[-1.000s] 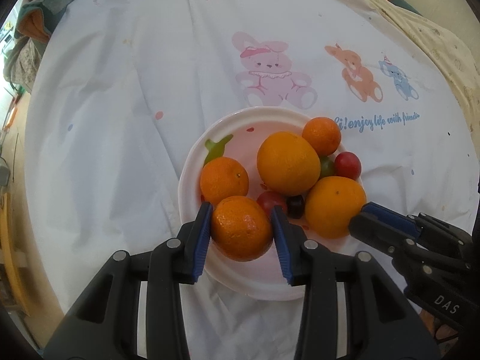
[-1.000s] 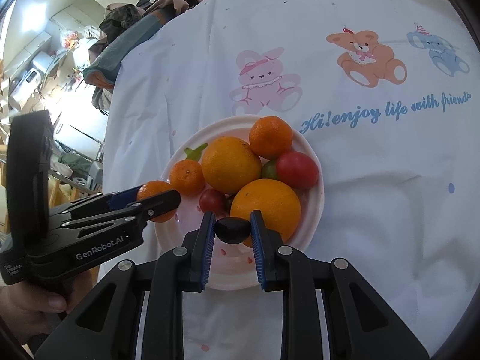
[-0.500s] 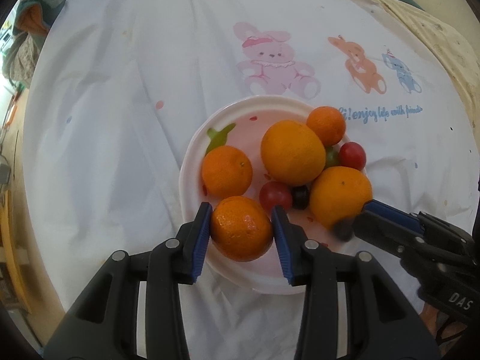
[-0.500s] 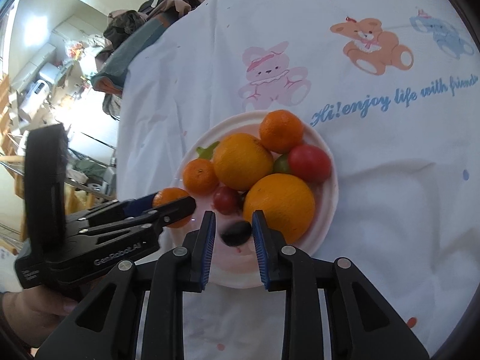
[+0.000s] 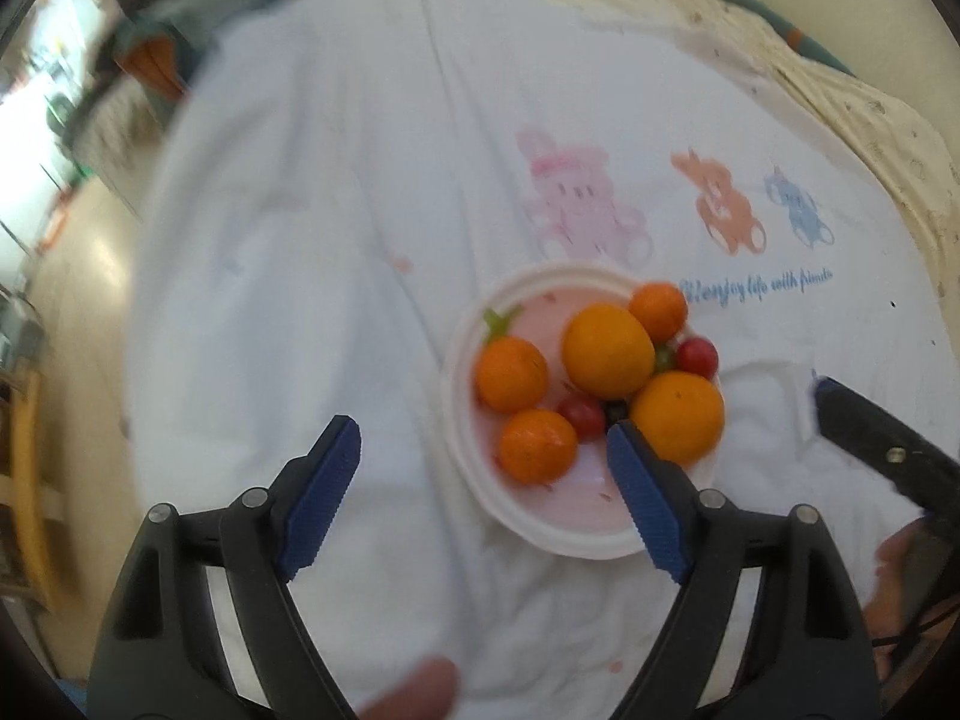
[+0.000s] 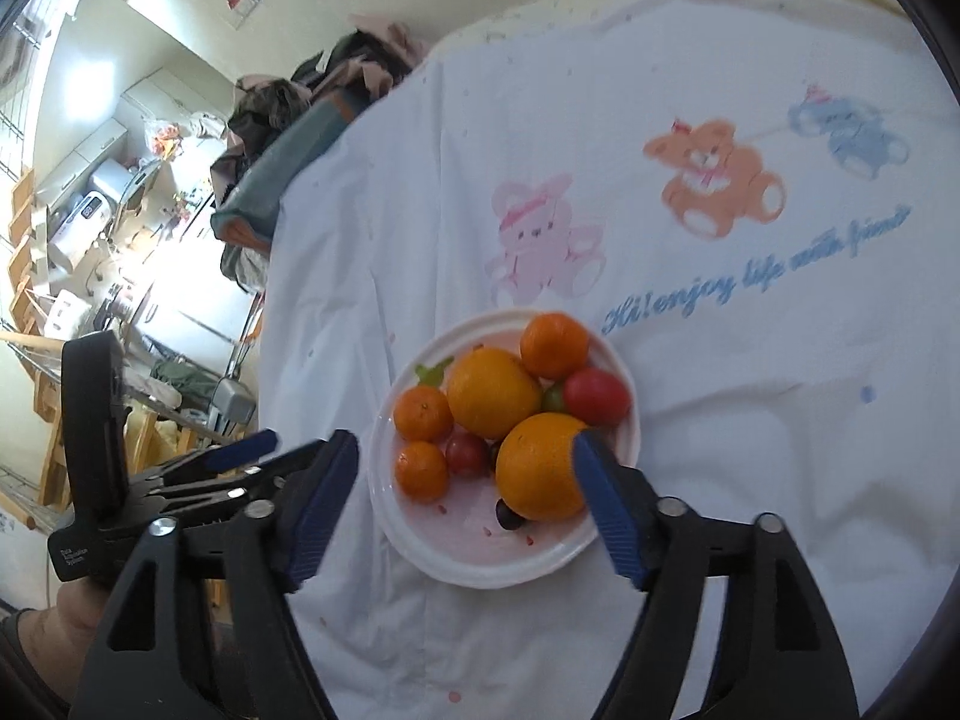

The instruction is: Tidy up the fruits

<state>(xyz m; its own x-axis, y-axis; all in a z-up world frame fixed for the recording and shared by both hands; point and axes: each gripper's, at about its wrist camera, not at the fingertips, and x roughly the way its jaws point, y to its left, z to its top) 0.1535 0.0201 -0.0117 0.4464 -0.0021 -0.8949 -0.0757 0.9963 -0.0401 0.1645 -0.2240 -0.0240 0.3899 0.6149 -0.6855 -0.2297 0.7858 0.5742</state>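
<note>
A white plate (image 5: 576,546) with a pink inside holds two large oranges, three mandarins, red tomatoes and dark grapes. My left gripper (image 5: 480,429) hovers above the plate's near left side, its jaws opening wide with nothing pressed between the blue pads. The mandarin (image 5: 538,447) rests free on the plate below them. My right gripper (image 6: 465,439) hangs over the same plate (image 6: 480,576), jaws also opening and holding nothing. A dark grape (image 6: 509,516) lies on the plate against the near large orange (image 6: 540,468).
A white cloth (image 6: 750,420) printed with bears and blue lettering covers the table. Piled clothes (image 6: 288,132) lie at its far left edge, with the room floor and furniture beyond. A thumb (image 5: 414,690) shows at the bottom of the left wrist view.
Both grippers have opened and pulled up and back from the plate. The left one let go of the mandarin and the right one let go of the dark grape; both fruits now lie on the plate.
</note>
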